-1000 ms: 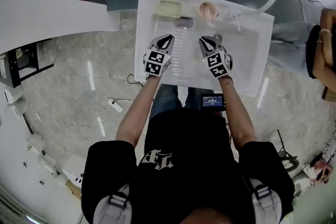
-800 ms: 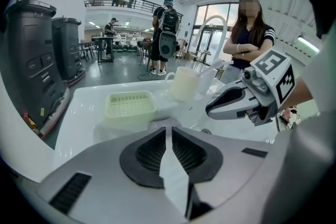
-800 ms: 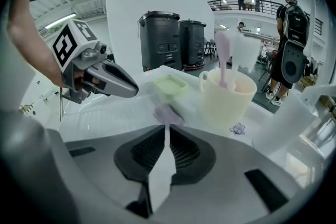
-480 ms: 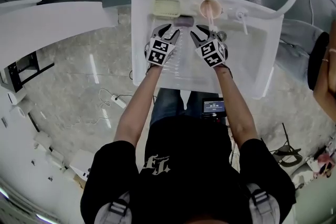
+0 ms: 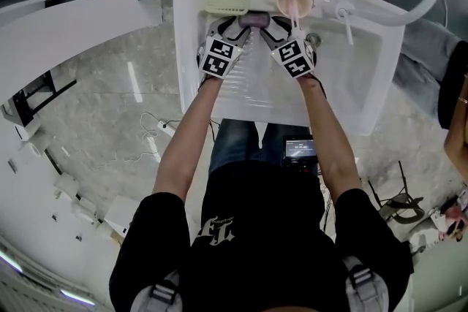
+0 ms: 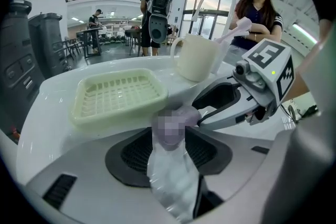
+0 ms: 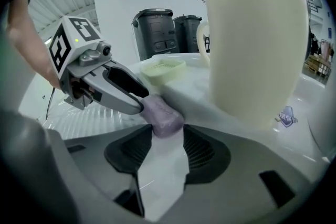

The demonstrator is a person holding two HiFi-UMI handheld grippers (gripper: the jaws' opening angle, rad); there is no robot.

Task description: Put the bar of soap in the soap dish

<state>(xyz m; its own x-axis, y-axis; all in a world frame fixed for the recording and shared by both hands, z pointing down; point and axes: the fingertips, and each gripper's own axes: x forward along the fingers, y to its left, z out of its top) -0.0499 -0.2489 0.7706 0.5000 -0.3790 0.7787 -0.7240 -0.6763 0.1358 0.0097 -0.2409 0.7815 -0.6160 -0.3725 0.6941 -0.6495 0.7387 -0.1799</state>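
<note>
A lilac bar of soap (image 5: 254,20) lies on the white sink's back ledge, just right of the pale green slotted soap dish (image 5: 227,0), which holds nothing. My left gripper (image 5: 235,27) and right gripper (image 5: 272,28) close in on the bar from either side. The jaws of both have just been opening. In the left gripper view the soap (image 6: 173,123) sits at the tips of my left gripper (image 6: 170,134), between its spread pads. In the right gripper view the soap (image 7: 163,115) likewise sits at the tips of my right gripper (image 7: 164,134). Neither grips it.
A cream cup (image 5: 295,2) holding a toothbrush (image 6: 233,31) stands right of the soap. The sink (image 5: 351,77) has a tap (image 5: 344,17) and a drain (image 5: 313,40) to the right. Behind the dish (image 6: 118,94) are bins (image 6: 31,50) and people.
Both grippers moved up the picture and down to the soap at the sink's back. Their jaws went from shut to wide open.
</note>
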